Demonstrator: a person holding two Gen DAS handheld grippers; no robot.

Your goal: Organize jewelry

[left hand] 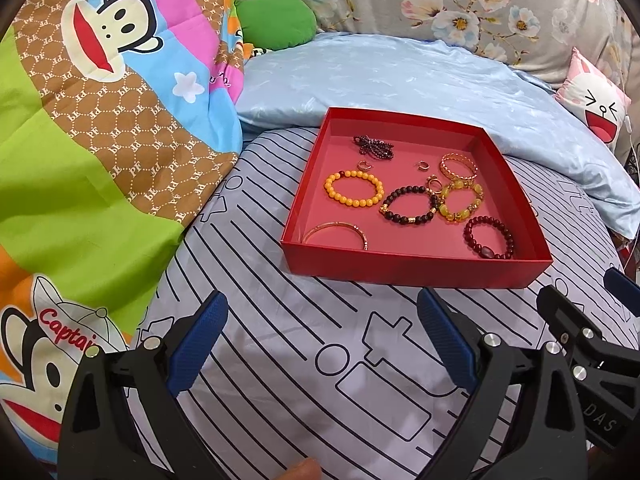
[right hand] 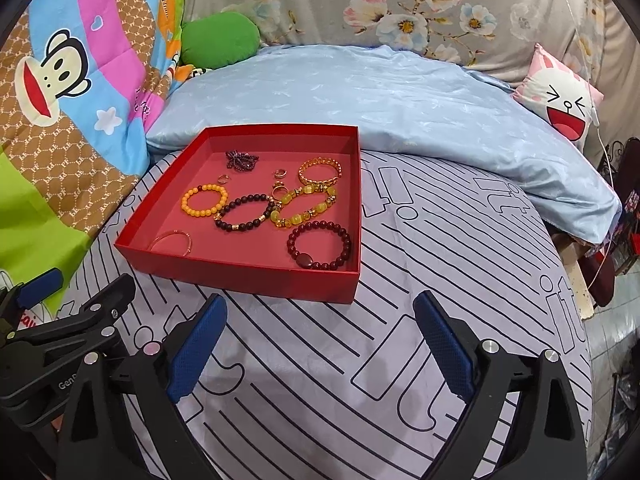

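A red tray (left hand: 416, 270) (right hand: 248, 276) lies on the striped bed sheet and holds several pieces of jewelry. In it are an orange bead bracelet (left hand: 354, 193) (right hand: 205, 205), a dark bead bracelet (left hand: 410, 206) (right hand: 244, 213), a yellow stone bracelet (left hand: 460, 199) (right hand: 306, 207), a dark red bracelet (left hand: 490, 238) (right hand: 319, 250), a gold bangle (left hand: 336, 234) (right hand: 173, 242), a gold chain bracelet (left hand: 459, 166) (right hand: 320, 172), a dark bead necklace (left hand: 372, 146) (right hand: 241, 160) and small rings. My left gripper (left hand: 322, 342) and right gripper (right hand: 320, 340) are open and empty, in front of the tray.
A light blue pillow (left hand: 400, 76) (right hand: 360, 96) lies behind the tray. A cartoon monkey quilt (left hand: 100, 120) (right hand: 60, 100) is piled at the left. A pink cartoon cushion (right hand: 560, 100) sits at the right, and the bed edge drops off there.
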